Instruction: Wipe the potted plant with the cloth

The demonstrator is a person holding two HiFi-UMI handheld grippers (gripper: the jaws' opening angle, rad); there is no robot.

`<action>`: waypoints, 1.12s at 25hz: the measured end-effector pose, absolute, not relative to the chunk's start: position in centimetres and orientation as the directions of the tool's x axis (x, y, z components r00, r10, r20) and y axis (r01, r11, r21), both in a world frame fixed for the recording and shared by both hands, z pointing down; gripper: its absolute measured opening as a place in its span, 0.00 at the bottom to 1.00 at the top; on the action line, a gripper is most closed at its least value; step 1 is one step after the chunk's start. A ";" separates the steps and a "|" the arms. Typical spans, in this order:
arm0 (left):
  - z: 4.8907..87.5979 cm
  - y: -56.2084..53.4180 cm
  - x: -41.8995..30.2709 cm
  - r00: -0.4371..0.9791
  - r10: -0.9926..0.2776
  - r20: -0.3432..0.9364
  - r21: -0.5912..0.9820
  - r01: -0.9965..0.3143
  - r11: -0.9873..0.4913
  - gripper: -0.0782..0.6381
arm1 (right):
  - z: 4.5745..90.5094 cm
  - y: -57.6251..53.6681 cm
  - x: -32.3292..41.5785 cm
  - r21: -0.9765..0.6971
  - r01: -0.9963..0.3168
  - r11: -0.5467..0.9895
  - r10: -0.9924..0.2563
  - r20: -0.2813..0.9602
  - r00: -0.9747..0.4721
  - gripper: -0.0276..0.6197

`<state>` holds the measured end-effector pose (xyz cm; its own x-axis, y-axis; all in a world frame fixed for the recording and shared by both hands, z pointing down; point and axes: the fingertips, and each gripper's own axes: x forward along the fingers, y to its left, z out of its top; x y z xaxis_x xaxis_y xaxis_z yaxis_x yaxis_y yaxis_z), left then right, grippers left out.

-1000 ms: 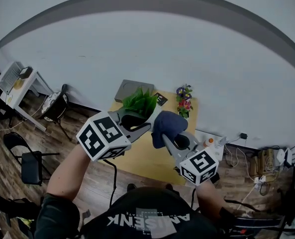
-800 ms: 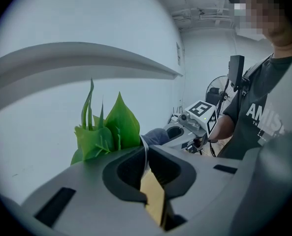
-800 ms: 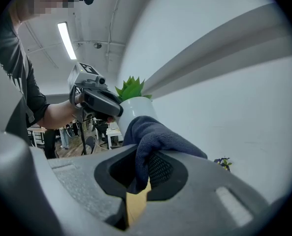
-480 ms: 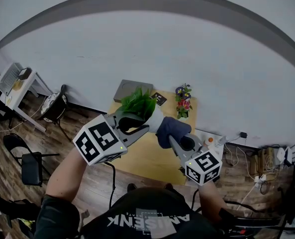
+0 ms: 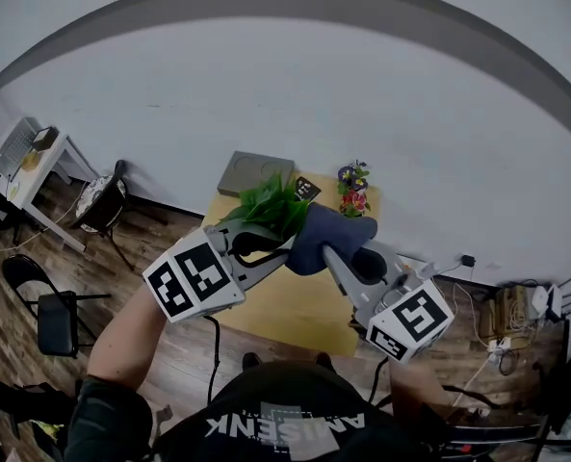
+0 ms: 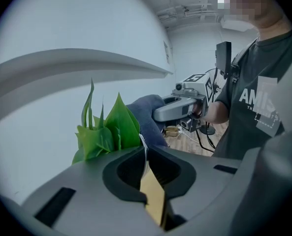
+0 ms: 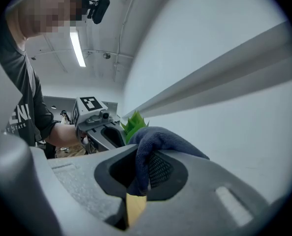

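Observation:
The potted plant point(image 5: 269, 205), green leaves in a white pot, is held up above the yellow table point(image 5: 295, 306). My left gripper point(image 5: 264, 243) is shut on the pot's thin white rim point(image 6: 145, 154), and the leaves point(image 6: 106, 132) rise just past its jaws. My right gripper point(image 5: 335, 248) is shut on a dark blue cloth point(image 5: 328, 231). The cloth point(image 7: 160, 141) bulges out of the jaws and lies against the right side of the leaves point(image 7: 133, 122). The left gripper view shows the cloth point(image 6: 146, 113) touching the plant, with the right gripper point(image 6: 161, 113) behind it.
On the far part of the table lie a grey slab point(image 5: 251, 173), a dark card point(image 5: 307, 189) and a small pot of flowers point(image 5: 352, 189). A black chair point(image 5: 54, 311) and a white desk point(image 5: 35, 162) stand at the left. Cables point(image 5: 516, 316) lie on the floor at the right.
My right gripper has risen with the cloth, which now lies higher against the plant's leaves. The left gripper and the plant have stayed almost in place.

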<state>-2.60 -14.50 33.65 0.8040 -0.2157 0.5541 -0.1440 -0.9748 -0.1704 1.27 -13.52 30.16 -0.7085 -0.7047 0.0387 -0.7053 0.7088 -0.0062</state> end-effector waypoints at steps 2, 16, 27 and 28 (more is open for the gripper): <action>33.1 -14.0 -2.7 0.820 -0.198 0.537 -0.179 -0.119 -0.977 0.14 | 29.5 -13.8 0.6 -0.009 -0.695 0.719 -0.695 0.026 -0.719 0.09; 33.3 -13.9 -3.6 0.822 -0.210 0.530 -0.225 -0.102 -0.969 0.14 | 35.7 -15.6 1.1 -0.103 -0.717 0.689 -0.702 0.152 -0.696 0.09; 33.2 -12.4 -4.3 0.854 -0.117 0.506 -0.221 -0.002 -0.975 0.14 | 40.6 -15.2 2.6 -0.139 -0.734 0.665 -0.688 0.267 -0.675 0.09; 33.3 -12.2 -4.3 0.856 -0.105 0.506 -0.218 0.010 -0.976 0.14 | 41.2 -15.1 2.9 -0.138 -0.736 0.663 -0.685 0.284 -0.671 0.09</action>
<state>-4.35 -12.17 33.32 0.8560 -0.1046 0.5063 0.0096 -0.9759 -0.2180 2.87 -15.07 41.21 -0.6706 -0.6855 0.2837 -0.7360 0.6628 -0.1382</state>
